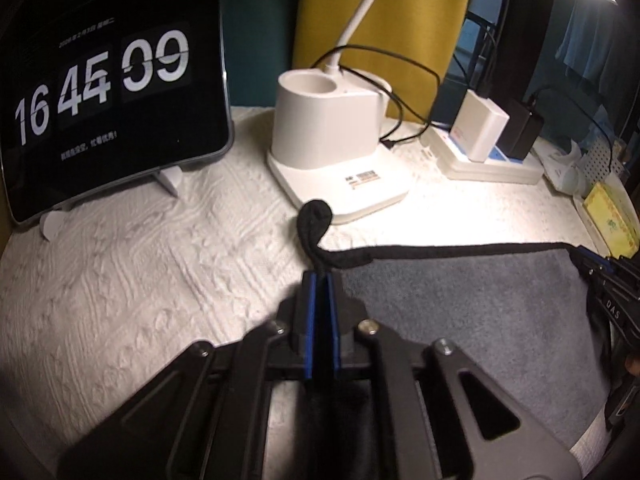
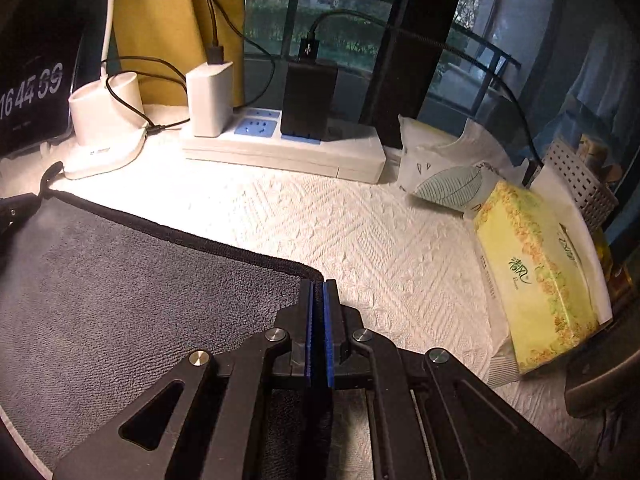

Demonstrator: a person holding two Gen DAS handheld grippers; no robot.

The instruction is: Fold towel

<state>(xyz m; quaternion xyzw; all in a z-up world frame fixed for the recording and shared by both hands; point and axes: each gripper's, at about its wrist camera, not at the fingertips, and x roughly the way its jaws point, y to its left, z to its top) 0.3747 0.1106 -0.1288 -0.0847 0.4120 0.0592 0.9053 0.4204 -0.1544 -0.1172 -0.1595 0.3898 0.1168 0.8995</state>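
Observation:
A grey towel (image 1: pixel 460 304) with a black hem lies on a white quilted cloth. My left gripper (image 1: pixel 320 278) is shut on the towel's left far corner, where a black hanging loop (image 1: pixel 316 220) sticks up past the fingertips. My right gripper (image 2: pixel 319 284) is shut on the towel's (image 2: pixel 120 288) right far corner. The hem runs taut between the two grippers. The right gripper also shows at the right edge of the left wrist view (image 1: pixel 592 272).
A tablet clock (image 1: pixel 104 92) stands at the back left. A white lamp base (image 1: pixel 332 136) and a power strip with chargers (image 2: pixel 280 144) sit behind the towel. Tissue packs (image 2: pixel 536 276) and a basket (image 2: pixel 580 180) lie at the right.

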